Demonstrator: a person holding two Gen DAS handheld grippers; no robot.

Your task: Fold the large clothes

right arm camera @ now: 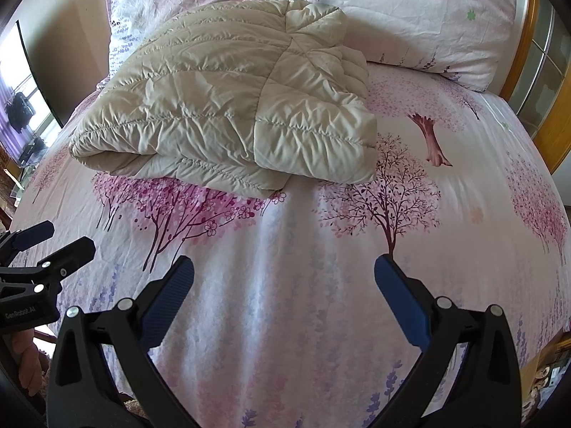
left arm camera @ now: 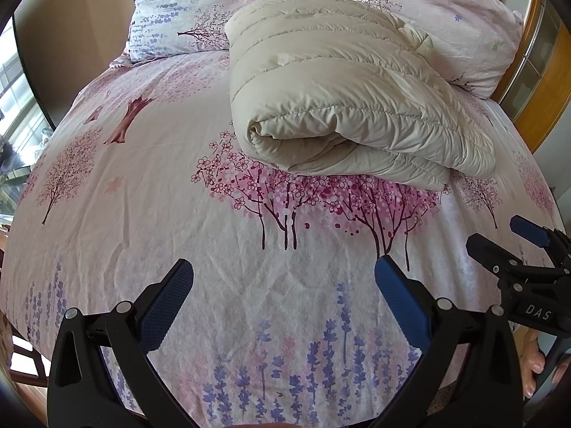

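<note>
Left gripper: jaws spread wide, holding nothing, above the bed's near part.
Right gripper: likewise agape and empty.
Bed sheet: floral, pink trees and lavender.
Quilted jacket: cream, folded, lying mid-bed beyond both grippers.
Pillows: behind the jacket.

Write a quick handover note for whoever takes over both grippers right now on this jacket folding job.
Left gripper: open, empty, above the floral bedsheet.
Right gripper: open, empty, beside the left.
The beige quilted jacket lies folded into a bundle on the sheet, its far end at the pillows, apart from both grippers.
Done: folding looks finished.
Left: maybe tidy the loose right-hand flap.
</note>
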